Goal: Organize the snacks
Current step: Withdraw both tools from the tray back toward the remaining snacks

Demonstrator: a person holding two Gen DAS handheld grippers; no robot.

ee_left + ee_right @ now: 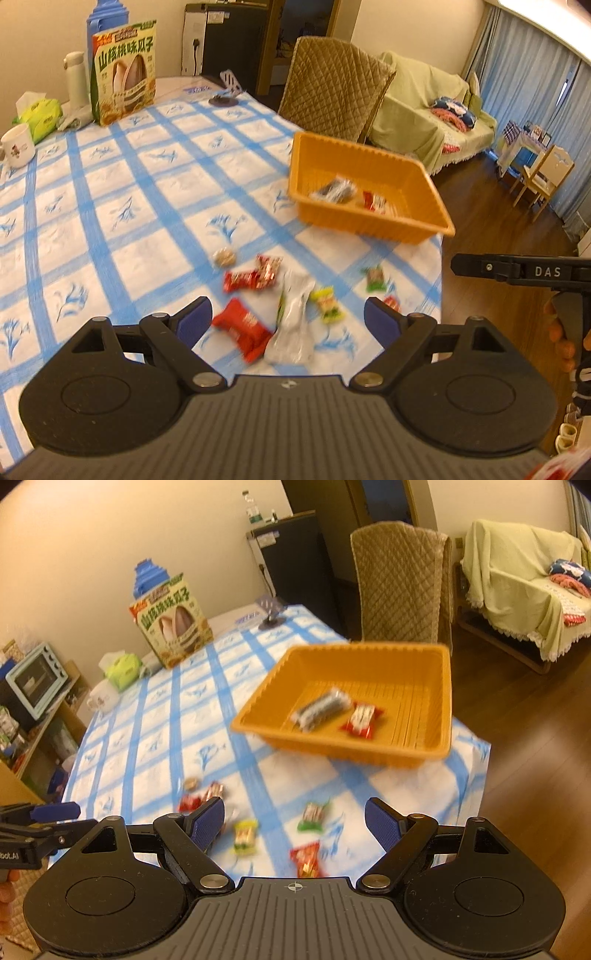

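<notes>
An orange basket (402, 173) (406, 657) sits at the table's right edge, holding a dark clear-wrapped snack (320, 709) and a red-and-white one (361, 720). Several loose snacks lie on the blue-checked cloth nearer me: a big red pack (242, 328), a clear wrapper (293, 321), small red packs (255, 278), a yellow-green one (327, 304) (245, 836), a green one (376, 278) (313, 814) and a red one (306, 858). My left gripper (288, 319) hangs open above the red pack and clear wrapper, holding nothing. My right gripper (293, 823) is open and empty above the snacks.
A large green snack box (123, 72) (171, 622), tissue pack (38, 116), white mug (17, 146) and flask (75, 77) stand at the table's far side. A quilted chair (332, 88) is behind the basket. The table edge drops to wood floor (491, 236) on the right.
</notes>
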